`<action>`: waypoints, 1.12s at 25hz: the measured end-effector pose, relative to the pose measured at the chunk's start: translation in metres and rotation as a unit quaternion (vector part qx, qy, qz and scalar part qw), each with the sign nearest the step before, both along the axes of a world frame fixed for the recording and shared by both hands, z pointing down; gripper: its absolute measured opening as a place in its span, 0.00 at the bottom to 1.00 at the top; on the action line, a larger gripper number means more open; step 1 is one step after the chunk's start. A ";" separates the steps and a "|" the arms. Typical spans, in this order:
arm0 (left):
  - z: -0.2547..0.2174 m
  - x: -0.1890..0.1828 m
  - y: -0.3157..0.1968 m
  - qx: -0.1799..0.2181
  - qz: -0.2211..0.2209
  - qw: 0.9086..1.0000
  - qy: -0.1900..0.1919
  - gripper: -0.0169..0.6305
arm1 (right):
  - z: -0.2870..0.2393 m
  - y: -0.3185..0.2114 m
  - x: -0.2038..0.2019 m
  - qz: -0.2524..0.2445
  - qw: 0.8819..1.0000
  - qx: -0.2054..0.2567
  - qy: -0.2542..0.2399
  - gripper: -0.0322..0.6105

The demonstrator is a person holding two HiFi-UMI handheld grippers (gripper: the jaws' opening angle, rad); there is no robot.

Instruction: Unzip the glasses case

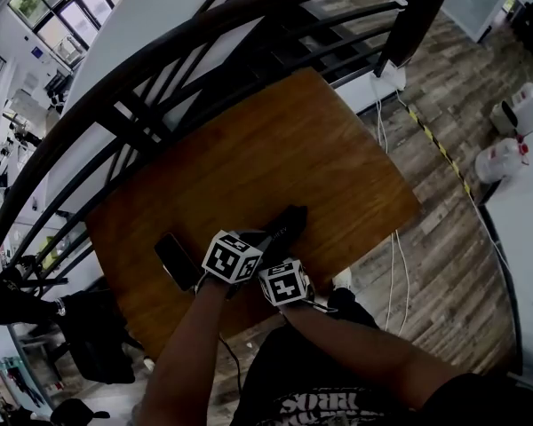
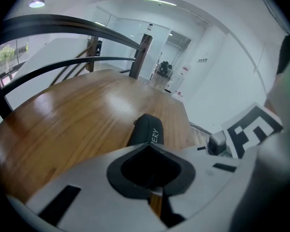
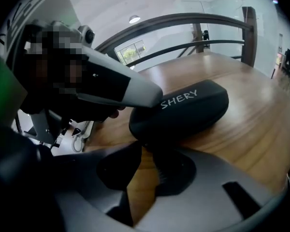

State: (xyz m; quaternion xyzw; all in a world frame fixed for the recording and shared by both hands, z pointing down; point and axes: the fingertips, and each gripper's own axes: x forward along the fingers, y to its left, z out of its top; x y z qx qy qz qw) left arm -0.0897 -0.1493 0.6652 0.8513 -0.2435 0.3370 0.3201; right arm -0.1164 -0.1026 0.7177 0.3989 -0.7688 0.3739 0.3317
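- Lying toward the left of the wooden table (image 1: 320, 140), a flat dark slab (image 1: 171, 261), perhaps a phone, is resting apart from everything else.
- Next, the left gripper (image 2: 150, 151) is clamping the near end of the glasses case (image 3: 183, 112), with one finger lying along its top beside the white lettering.
- The black case is lying flat on the near half of the table, its lid looking closed and hiding whatever is inside.
- Rightmost, the right gripper (image 3: 145, 151) is hovering with its jaws parted. Bare wood is showing between them, and the case's rounded end is sitting just past its tips.
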 end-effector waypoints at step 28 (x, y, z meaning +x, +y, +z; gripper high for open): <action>-0.002 0.004 0.002 0.019 0.019 0.999 -0.025 0.03 | -0.005 -0.015 0.051 -0.173 0.974 0.103 0.101 0.08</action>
